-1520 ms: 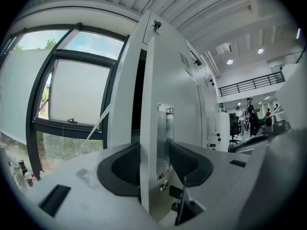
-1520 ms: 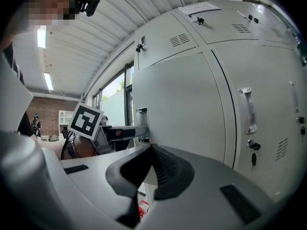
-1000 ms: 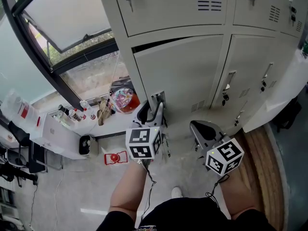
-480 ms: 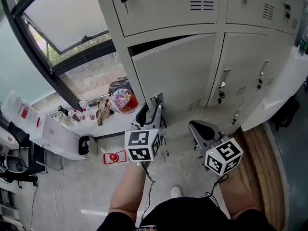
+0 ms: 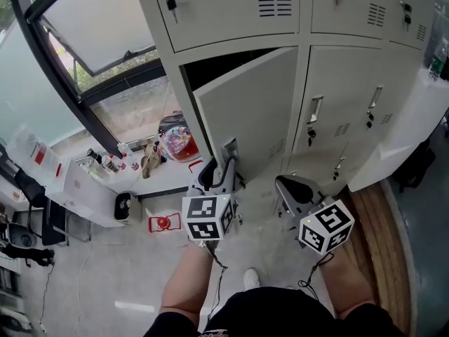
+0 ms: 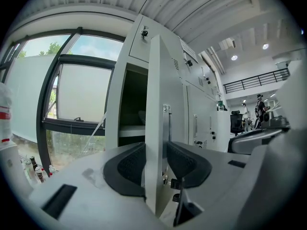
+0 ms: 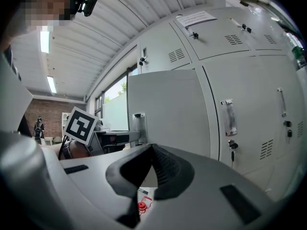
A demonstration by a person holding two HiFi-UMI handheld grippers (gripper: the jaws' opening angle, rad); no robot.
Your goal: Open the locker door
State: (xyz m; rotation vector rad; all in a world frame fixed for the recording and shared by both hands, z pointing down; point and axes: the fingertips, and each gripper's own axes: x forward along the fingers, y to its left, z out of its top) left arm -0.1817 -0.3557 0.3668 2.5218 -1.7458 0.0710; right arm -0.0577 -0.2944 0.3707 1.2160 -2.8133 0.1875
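The grey locker door (image 5: 245, 111) stands ajar, with dark space showing behind its left and top edges. My left gripper (image 5: 223, 168) is at the door's free edge by the metal handle (image 5: 229, 149). In the left gripper view the door edge (image 6: 154, 128) and handle (image 6: 166, 123) stand between the two dark pads (image 6: 128, 164), which are closing and touch both sides of it. My right gripper (image 5: 287, 187) hangs apart to the right of the door. Its pads meet with nothing between them (image 7: 151, 152), and it looks at the door's front (image 7: 163, 109).
Closed lockers (image 5: 351, 97) with handles and keys stand to the right, and more above (image 5: 224, 9). A window (image 5: 105, 34) and a low ledge with bottles (image 5: 105, 163) are at the left. A red object (image 5: 166, 223) lies on the floor. The person's legs are below.
The locker door has swung further out, so the dark gap at its top and left is wider. My left gripper stayed at the door's edge; the right gripper barely moved.
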